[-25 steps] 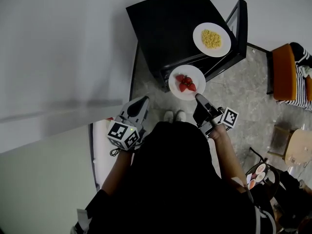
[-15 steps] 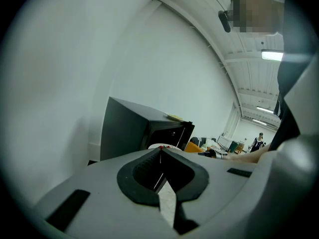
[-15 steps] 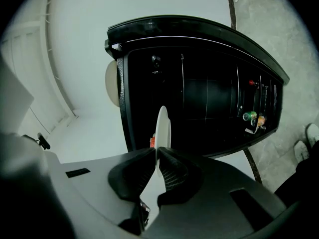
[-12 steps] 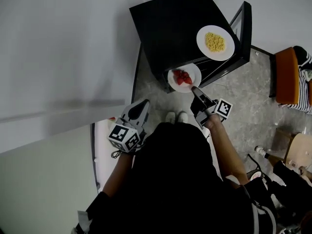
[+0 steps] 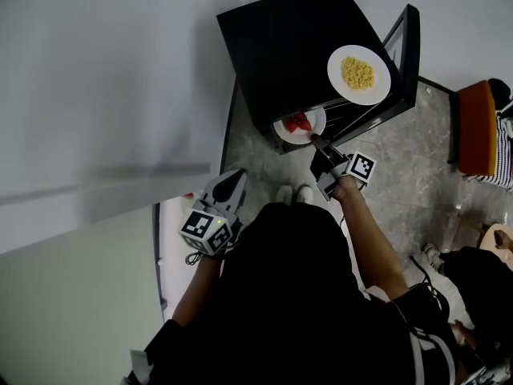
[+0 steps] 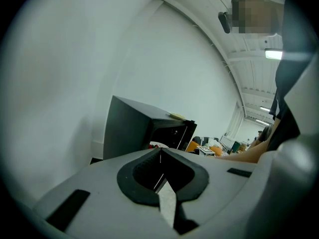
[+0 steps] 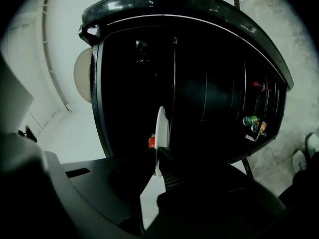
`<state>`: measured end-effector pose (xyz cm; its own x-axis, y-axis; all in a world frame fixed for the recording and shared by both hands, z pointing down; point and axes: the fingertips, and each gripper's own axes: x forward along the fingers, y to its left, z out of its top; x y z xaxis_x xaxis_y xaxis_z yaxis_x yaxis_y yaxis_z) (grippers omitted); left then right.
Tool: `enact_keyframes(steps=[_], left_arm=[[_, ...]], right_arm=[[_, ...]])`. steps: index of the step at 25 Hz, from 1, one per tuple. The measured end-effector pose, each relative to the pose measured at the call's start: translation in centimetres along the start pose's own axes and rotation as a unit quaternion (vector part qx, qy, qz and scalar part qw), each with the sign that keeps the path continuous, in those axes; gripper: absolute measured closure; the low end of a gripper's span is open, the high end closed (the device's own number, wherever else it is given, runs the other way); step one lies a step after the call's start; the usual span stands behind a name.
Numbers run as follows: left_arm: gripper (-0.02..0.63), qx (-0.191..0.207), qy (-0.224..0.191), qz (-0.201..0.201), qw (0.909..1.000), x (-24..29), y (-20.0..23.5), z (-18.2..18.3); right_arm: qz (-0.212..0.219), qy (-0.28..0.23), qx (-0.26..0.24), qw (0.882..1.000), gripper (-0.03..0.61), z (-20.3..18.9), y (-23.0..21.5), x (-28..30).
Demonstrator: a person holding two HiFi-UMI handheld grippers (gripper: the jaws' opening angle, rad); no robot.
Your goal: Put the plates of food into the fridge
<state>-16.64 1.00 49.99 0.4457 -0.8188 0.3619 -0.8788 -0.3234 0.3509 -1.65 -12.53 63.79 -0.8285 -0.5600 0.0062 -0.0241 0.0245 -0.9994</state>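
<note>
A small black fridge [image 5: 296, 46] stands on the floor with its door [image 5: 401, 62] swung open. My right gripper [image 5: 314, 140] is shut on the rim of a white plate with red strawberries [image 5: 298, 124], and the plate is partly inside the fridge opening. In the right gripper view the plate [image 7: 161, 133] shows edge-on between the jaws [image 7: 157, 164], with the dark fridge interior [image 7: 199, 88] behind it. A second white plate with yellow food [image 5: 358, 74] rests on top of the fridge. My left gripper [image 5: 230, 180] hangs back at the left, shut and empty, its jaws [image 6: 160, 156] touching.
A white wall [image 5: 96, 95] runs along the left. Cans [image 7: 251, 120] sit on the fridge door shelf. An orange chair [image 5: 478, 127] stands at the right on the grey stone floor [image 5: 401, 175]. The person's white shoes [image 5: 290, 192] are in front of the fridge.
My right gripper has carried the strawberry plate forward, from in front of the fridge into its opening. The left gripper has hardly moved.
</note>
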Motion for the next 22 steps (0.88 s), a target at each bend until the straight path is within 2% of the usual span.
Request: enact_keyframes(steps=[13,19,22], left_arm=[[0.591,-0.001,0.002,0.006,1.0,0.3,0.0,0.0],[0.591,-0.005,0.002,0.008,1.0,0.2,0.0,-0.2],[0.591,-0.006,0.002,0.01,0.9999,0.1,0.1,-0.3]], right_arm=[[-0.024,-0.012,0.006,1.0,0.543,1.1,-0.7,3.1],[-0.029,-0.012,-0.009,0.999,0.543,1.8,-0.8,4.5],[-0.044,-0.011,0.0,0.999,0.545,1.9,-1.4,4.8]])
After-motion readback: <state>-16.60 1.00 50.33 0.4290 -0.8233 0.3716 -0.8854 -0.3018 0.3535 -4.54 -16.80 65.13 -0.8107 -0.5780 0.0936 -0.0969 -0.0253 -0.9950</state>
